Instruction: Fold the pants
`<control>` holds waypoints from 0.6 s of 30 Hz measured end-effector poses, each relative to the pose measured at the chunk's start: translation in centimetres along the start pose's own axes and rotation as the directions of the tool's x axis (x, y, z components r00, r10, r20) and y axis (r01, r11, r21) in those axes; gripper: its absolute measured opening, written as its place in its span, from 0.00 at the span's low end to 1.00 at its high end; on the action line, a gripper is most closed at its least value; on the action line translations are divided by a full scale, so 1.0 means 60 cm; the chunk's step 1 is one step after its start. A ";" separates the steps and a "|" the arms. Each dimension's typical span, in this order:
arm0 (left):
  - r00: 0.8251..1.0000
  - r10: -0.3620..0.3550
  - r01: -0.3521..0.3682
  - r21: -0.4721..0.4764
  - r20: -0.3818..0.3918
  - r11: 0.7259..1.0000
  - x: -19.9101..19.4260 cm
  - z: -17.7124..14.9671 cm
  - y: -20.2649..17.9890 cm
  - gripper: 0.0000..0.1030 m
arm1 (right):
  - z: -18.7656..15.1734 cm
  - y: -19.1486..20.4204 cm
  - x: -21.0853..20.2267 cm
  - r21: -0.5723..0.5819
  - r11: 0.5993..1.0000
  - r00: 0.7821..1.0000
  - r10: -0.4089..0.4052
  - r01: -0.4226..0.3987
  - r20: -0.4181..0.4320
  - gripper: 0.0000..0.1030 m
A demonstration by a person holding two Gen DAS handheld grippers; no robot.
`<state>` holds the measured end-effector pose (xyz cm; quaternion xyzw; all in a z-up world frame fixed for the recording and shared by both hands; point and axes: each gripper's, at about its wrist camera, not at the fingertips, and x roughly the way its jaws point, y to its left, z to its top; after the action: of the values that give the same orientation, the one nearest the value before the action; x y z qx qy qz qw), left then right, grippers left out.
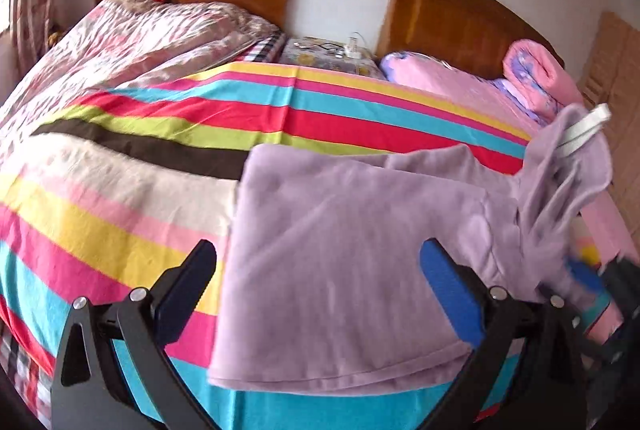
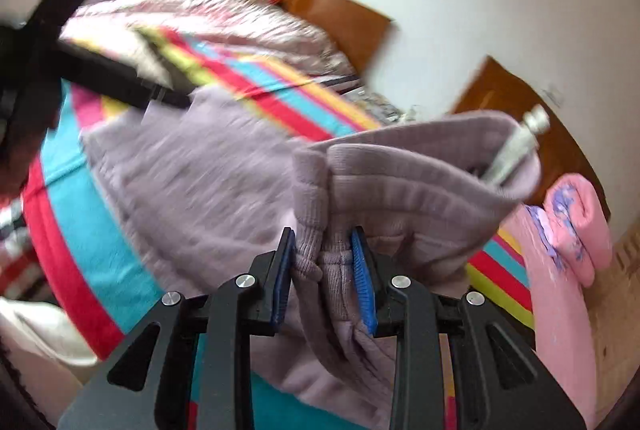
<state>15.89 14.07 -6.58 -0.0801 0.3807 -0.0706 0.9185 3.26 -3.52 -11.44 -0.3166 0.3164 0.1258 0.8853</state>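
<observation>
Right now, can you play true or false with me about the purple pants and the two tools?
1. The right tool is squeezing the pants' ribbed waistband. True.
2. The left tool is clamped on the pants. False: its fingers stand wide apart, with the pants lying past them.
3. The pants lie on a striped bedcover. True.
4. The pants are green. False: they are pale purple.
5. A rolled pink blanket sits by a wooden headboard. True.
</observation>
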 end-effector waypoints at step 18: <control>0.620 -0.672 0.607 -0.295 -0.405 0.738 0.142 0.044 -0.147 0.99 | -0.013 -0.024 -0.069 0.045 0.996 0.971 -0.089 0.081 0.222 0.28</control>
<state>23.11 4.07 -8.82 -0.2491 0.5484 -0.3860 0.6988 0.32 -5.19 -8.58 -0.2980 0.2030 0.1172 0.9253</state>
